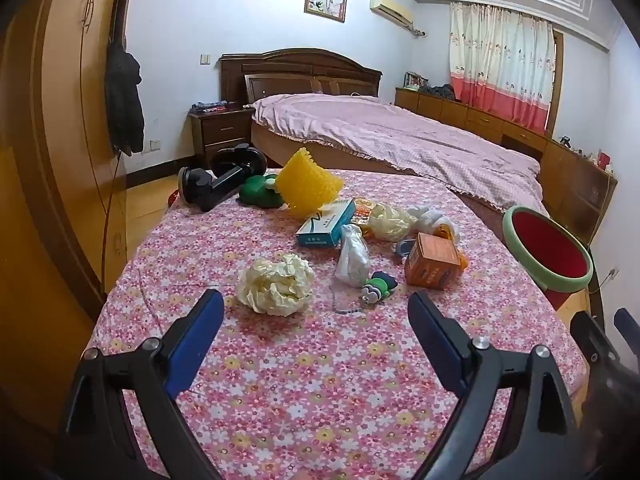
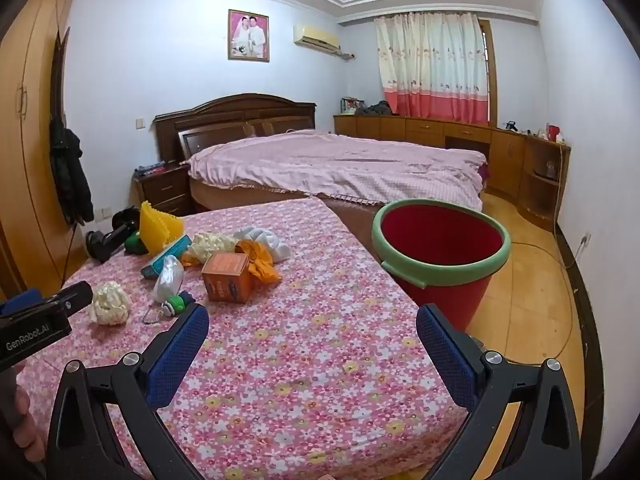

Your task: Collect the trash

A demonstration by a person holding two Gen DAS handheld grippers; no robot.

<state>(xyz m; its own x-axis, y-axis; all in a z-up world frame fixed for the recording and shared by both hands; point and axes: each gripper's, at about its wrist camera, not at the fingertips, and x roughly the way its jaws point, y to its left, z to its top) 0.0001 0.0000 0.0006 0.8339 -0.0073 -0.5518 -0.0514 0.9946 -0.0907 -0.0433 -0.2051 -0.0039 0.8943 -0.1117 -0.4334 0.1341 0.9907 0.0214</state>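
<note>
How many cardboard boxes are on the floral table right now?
2. The orange box stands toward the table's right side, nearest the red bucket. The blue-and-white box lies farther back, just in front of the yellow spiky object. Others may be hidden under the clutter.

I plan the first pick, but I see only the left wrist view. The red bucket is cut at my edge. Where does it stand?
Observer: The red bucket stands on the wooden floor, close beside the right edge of the table.
Operator: Is the right tool free?
Observer: Yes. The right tool is open, with nothing between its fingers.
Operator: Is anything in the bucket?
Observer: Its visible inner wall is bare; the bottom is hidden.
</note>
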